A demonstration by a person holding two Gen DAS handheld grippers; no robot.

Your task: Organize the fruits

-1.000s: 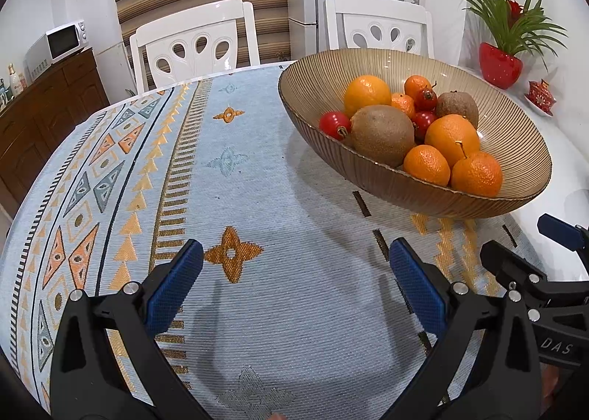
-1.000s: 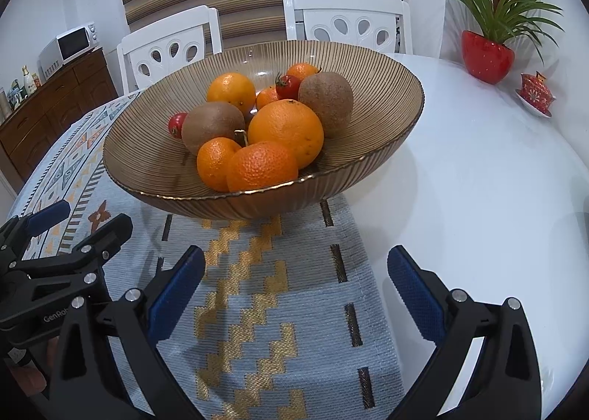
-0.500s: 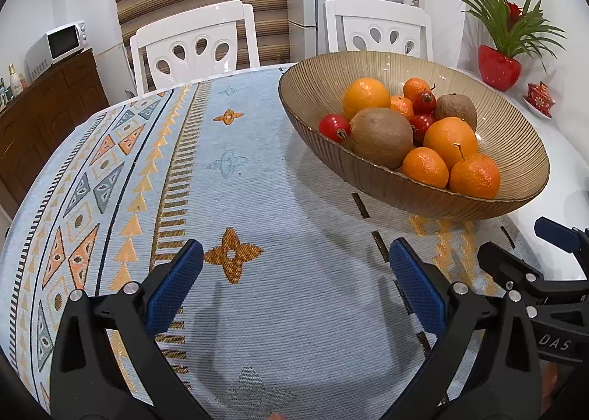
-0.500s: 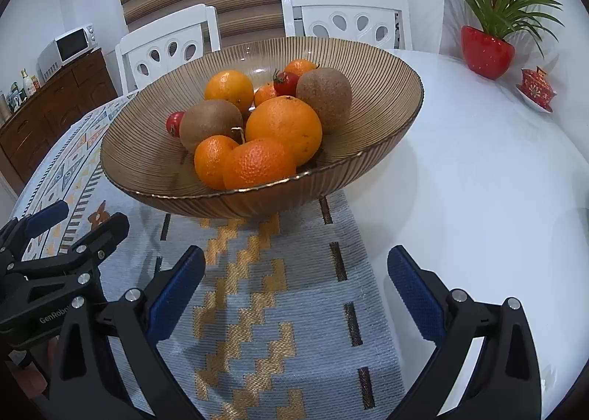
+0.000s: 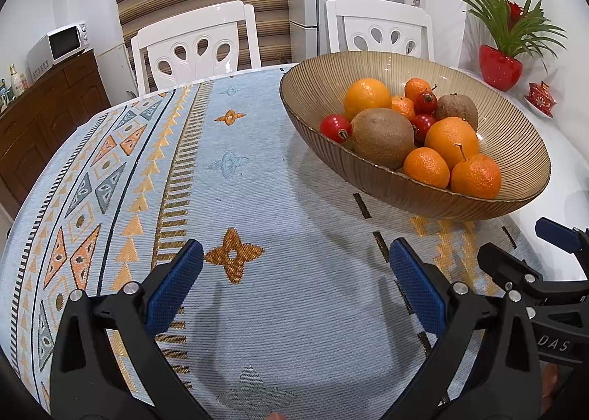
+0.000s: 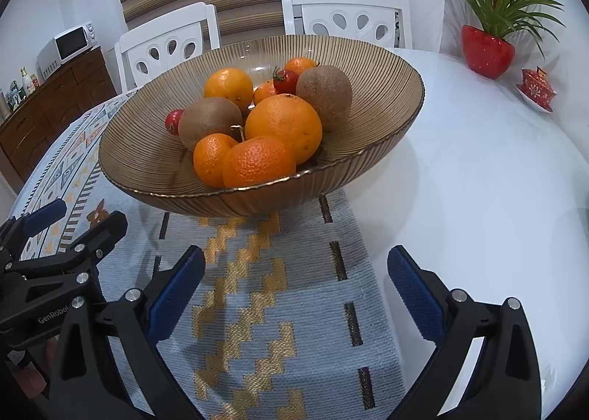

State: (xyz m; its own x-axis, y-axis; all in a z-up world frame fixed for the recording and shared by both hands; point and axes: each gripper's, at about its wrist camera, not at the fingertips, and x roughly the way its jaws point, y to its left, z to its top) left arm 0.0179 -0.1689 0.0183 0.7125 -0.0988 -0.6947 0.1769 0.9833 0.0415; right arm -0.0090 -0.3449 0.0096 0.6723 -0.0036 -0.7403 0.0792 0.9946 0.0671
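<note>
Both the left gripper [image 5: 294, 280] and the right gripper [image 6: 296, 285] hover with jaws wide open and empty before the ribbed bowl [image 6: 368, 165], where heaped mandarins [image 6: 257, 162], oranges and kiwis might roll if one is pulled carelessly.

2 white chairs [image 5: 198, 44], microwave [image 5: 59, 48], red plant pot [image 6: 486, 51]

Brown ribbed bowl [image 6: 368, 147]; blue geometric-patterned cloth [image 5: 257, 199]
</note>
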